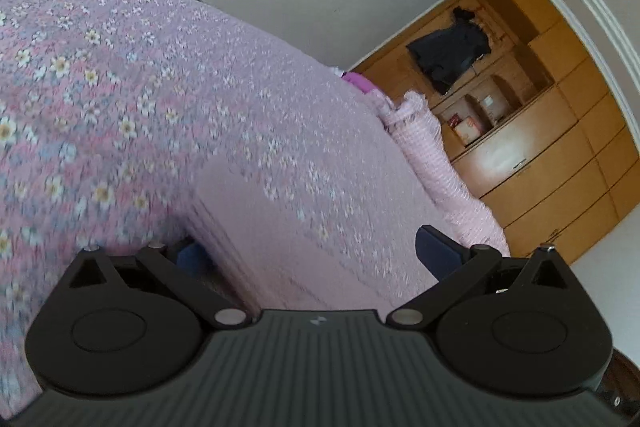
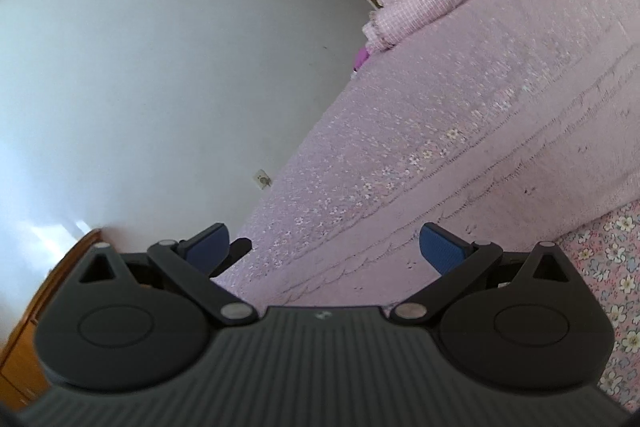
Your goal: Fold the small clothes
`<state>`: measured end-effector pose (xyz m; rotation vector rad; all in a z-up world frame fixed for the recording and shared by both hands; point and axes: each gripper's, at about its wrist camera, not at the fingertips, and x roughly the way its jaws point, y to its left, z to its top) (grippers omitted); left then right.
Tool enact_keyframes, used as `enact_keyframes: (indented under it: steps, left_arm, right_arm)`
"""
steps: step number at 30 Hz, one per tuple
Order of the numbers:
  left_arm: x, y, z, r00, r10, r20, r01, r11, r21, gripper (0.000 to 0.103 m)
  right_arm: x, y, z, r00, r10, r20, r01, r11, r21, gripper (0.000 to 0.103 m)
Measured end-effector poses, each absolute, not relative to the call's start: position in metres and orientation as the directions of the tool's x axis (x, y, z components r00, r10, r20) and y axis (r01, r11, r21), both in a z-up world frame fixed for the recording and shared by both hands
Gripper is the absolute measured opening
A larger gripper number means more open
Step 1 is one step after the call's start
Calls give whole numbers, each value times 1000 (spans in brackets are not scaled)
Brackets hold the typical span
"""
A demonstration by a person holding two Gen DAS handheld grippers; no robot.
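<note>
My left gripper (image 1: 316,251) is matt black plastic with a ribbed grey housing, silvery metal pivot pins and blue textured pads (image 1: 438,253). My right gripper (image 2: 326,247) looks the same. The bedspread (image 1: 120,87) is soft lilac cloth printed with flowers; a pink garment (image 1: 272,227) on it looks like fine ribbed knit. The wardrobe (image 1: 560,131) is smooth, slightly glossy wood, and the wall (image 2: 140,67) is matt white.

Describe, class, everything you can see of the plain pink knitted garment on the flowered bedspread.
The plain pink knitted garment lies flat on the flowered bedspread, which is pink-lilac with small white blossoms. Ribbed lines and cable-like ridges run along the garment, and it looks soft. One straight edge and a corner show between the open left gripper; the open right gripper straddles it too. Whether either touches it is unclear.
</note>
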<state>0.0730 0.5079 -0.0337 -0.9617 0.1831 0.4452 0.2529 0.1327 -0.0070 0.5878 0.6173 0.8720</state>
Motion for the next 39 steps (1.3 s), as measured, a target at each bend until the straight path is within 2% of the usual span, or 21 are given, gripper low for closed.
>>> enact_keyframes:
  steps: [2, 5, 7, 8, 10, 12, 13, 15, 18, 26, 39]
  left_arm:
    - [71, 509, -33, 898, 284, -337, -437, 483, -758, 103]
    - [65, 506, -35, 888, 304, -346, -457, 486, -745, 95]
    - [57, 500, -36, 887, 308, -344, -458, 501, -734, 94]
    - [53, 497, -36, 883, 321, -342, -465, 501, -730, 89]
    - [45, 493, -41, 853, 369, -368, -515, 486, -706, 73]
    - [39, 491, -45, 832, 396, -389, -546, 459, -700, 46]
    - [36, 493, -47, 829, 396, -395, -549, 446, -707, 39]
    - [32, 501, -51, 817, 400, -416, -564, 400, -723, 13]
    - [25, 502, -52, 816, 405, -412, -555, 352, -754, 11]
    - [20, 490, -33, 809, 430, -401, -563, 367, -741, 10]
    - [55, 428, 22, 854, 410, -320, -513, 564, -647, 10]
  right_arm:
    - [254, 131, -7, 498, 831, -247, -510, 512, 691, 103]
    - [251, 124, -6, 514, 825, -235, -513, 515, 686, 103]
    - [251, 120, -7, 520, 822, -231, -508, 516, 690, 103]
    - [250, 118, -8, 523, 821, -230, -506, 516, 692, 103]
    - [249, 116, -10, 523, 820, -231, -503, 516, 694, 103]
    - [248, 118, -12, 533, 810, -244, -504, 536, 678, 103]
    - [245, 120, -12, 543, 801, -252, -511, 553, 658, 103]
    - [242, 124, -14, 554, 791, -259, -528, 575, 625, 103]
    - [240, 130, -14, 558, 785, -270, -544, 591, 596, 103]
    - [237, 129, -9, 582, 766, -273, -570, 624, 535, 103]
    - [262, 98, -3, 692, 665, -281, -519, 729, 446, 103]
